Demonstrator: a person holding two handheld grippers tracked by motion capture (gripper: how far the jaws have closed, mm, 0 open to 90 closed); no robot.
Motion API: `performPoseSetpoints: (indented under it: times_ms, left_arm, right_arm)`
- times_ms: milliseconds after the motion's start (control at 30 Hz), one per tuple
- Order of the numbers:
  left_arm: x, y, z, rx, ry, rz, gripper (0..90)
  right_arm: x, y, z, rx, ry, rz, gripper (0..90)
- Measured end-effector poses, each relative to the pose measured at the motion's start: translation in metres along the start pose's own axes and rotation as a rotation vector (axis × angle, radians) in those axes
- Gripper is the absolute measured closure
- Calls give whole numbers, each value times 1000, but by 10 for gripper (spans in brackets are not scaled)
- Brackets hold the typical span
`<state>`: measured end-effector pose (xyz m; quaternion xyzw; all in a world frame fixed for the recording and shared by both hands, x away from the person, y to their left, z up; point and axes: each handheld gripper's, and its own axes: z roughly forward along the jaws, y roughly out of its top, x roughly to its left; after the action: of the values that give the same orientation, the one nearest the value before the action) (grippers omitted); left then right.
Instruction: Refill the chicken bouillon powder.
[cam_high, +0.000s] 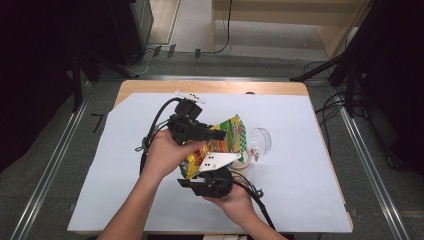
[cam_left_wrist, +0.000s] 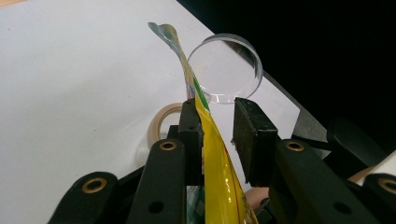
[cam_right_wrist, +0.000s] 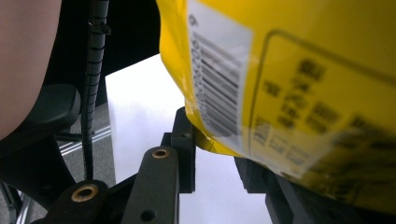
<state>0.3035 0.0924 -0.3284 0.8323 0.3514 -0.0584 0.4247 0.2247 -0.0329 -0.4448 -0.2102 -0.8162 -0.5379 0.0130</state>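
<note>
White paper (cam_high: 300, 200) covers the wooden worktop (cam_high: 150, 86), which stands on a grey floor with dark stands and loose cables around it. Near the middle of the worktop, somewhat toward its near edge, a person holds a yellow snack bag (cam_high: 227, 140) up off the surface between two grippers.

From the left edge's side, the left gripper (cam_high: 212, 134) reaches in, held in the left hand (cam_high: 167, 155). In the left gripper view its jaws stand apart with the bag's (cam_left_wrist: 210, 158) thin edge running up between them; the bag lies against one pad (cam_left_wrist: 192, 140) while a clear gap separates it from the other, so this gripper is open around the bag rather than clamped on it.

Nearer the near edge, the right gripper (cam_high: 200, 181) sits in the right hand (cam_high: 235, 200), just under the bag. In the right gripper view the bag's (cam_right_wrist: 299, 93) barcode side hangs over the jaws and hides one of them, so I cannot tell whether they pinch it.

Just beyond the bag, toward the right edge, a clear round plastic container (cam_high: 261, 140) rests on the paper, and a roll of tape (cam_high: 245, 162) lies beside it.
</note>
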Motion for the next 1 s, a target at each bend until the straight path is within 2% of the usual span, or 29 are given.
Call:
performPoseSetpoints:
  times_ms: [467,700,1000]
  left_arm:
    - [3,0,-2,-15,21,-5,715]
    - [4,1,4,4,26,-3,718]
    - [8,4,7,0,20,-7,722]
  right_arm:
    - [2,4,-2,-10,17,14,724]
    - [1,1,0,-13,26,39,726]
    - [-3,2,0,-11,15,29,724]
